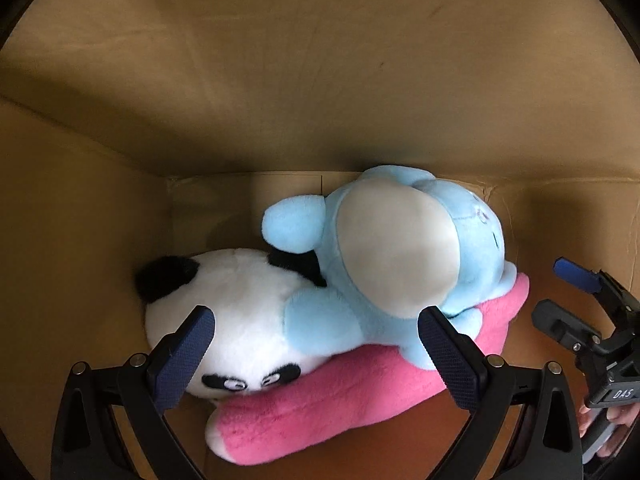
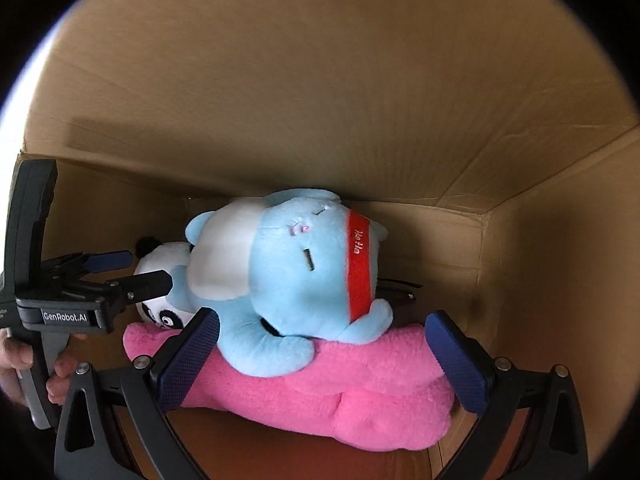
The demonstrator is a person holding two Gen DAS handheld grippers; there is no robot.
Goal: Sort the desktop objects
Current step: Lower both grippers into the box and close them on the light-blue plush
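Three plush toys lie piled in a cardboard box (image 1: 280,80). A light blue plush (image 1: 400,256) with a cream belly lies on top of a pink plush (image 1: 320,412) and partly over a panda plush (image 1: 240,320). In the right wrist view the blue plush (image 2: 296,272) wears a red band and rests on the pink plush (image 2: 340,392), with the panda (image 2: 160,276) behind it. My left gripper (image 1: 316,356) is open and empty above the pile. My right gripper (image 2: 322,360) is open and empty above the pink plush.
The box walls (image 2: 320,100) rise close on all sides. The right gripper's body (image 1: 592,336) shows at the right edge of the left wrist view. The left gripper (image 2: 72,292) shows at the left of the right wrist view, held by a hand (image 2: 20,360).
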